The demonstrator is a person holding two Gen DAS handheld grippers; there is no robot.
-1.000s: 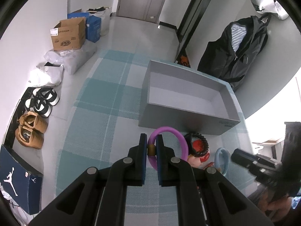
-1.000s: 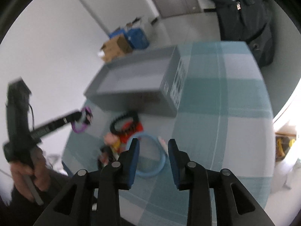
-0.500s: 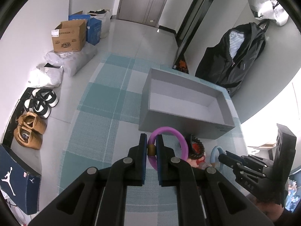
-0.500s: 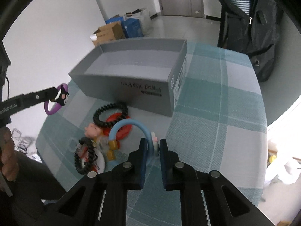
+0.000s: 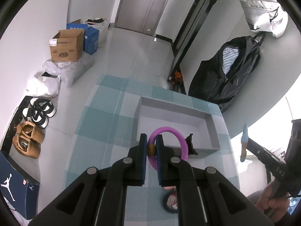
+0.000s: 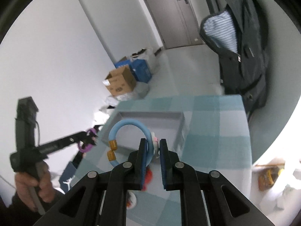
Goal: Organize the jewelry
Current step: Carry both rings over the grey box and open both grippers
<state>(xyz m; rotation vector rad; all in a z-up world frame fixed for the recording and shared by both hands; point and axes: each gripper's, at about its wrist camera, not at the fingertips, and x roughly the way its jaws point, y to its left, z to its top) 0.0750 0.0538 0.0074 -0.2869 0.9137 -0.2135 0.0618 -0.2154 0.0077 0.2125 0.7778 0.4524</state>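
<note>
Left gripper [image 5: 151,146] fingers clenched on purple bracelet [image 5: 174,146]; right gripper [image 6: 152,150] grasping blue bracelet [image 6: 129,131]. Grey box [image 5: 215,131] ahead, just below both; left nearer, over opening.

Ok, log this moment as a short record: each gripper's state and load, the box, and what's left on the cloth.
left gripper: shut on purple ring bracelet at its gold bead
right gripper: shut on light blue ring bracelet
grey open cardboard box: nothing visible inside
teal checked tablecloth: a few trinkets lie near the box's front wall, mostly hidden
</note>
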